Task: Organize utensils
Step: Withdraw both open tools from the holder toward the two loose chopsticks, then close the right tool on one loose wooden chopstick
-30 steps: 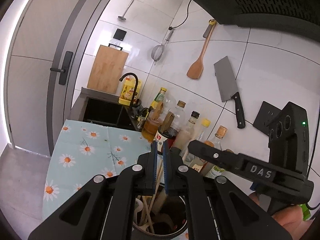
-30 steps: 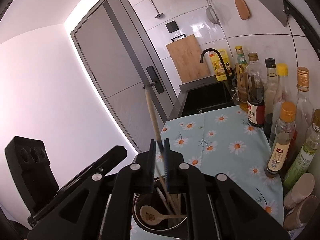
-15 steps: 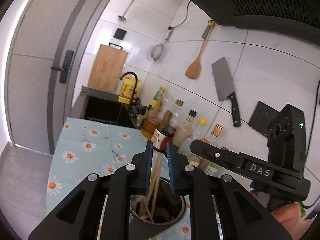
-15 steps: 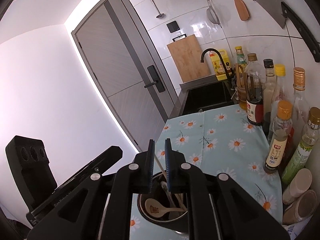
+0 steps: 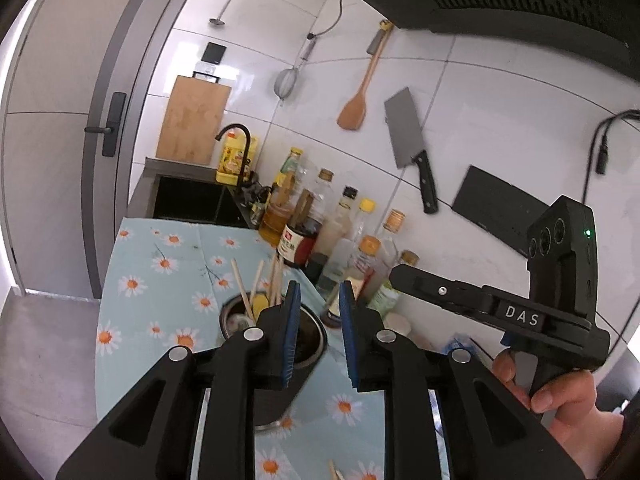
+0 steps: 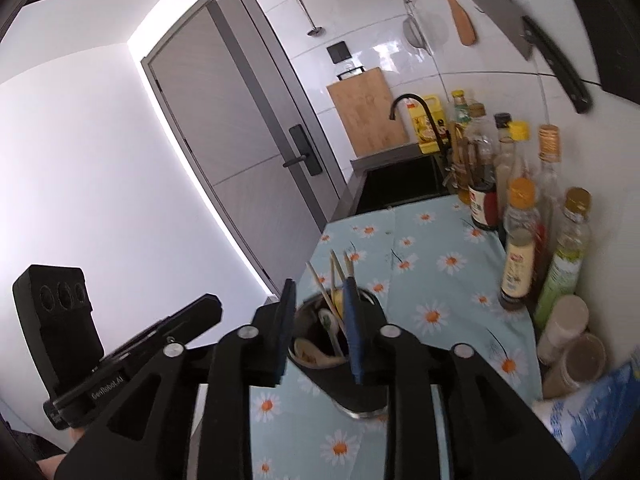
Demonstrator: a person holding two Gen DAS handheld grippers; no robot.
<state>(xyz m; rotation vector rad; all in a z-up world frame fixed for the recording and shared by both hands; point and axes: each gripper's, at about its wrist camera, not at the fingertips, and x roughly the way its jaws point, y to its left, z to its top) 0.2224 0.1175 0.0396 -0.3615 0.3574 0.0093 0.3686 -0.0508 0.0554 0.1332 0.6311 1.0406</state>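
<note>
Left gripper, right gripper spread above utensil holder.

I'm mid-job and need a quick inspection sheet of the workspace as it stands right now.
Surface: counter under a daisy-print cloth.
Job's things: dark utensil holder standing on the cloth, holding chopsticks and a pale spoon.
Clutter: row of bottles along the wall; two capped jars and a blue packet near the corner.
Grippers: left gripper open, empty; right gripper open, empty, above the holder.
Cables: black cord hanging on the tiles.
Surroundings: cleaver, wooden spatula, strainer, cutting board, sink, grey door.
</note>
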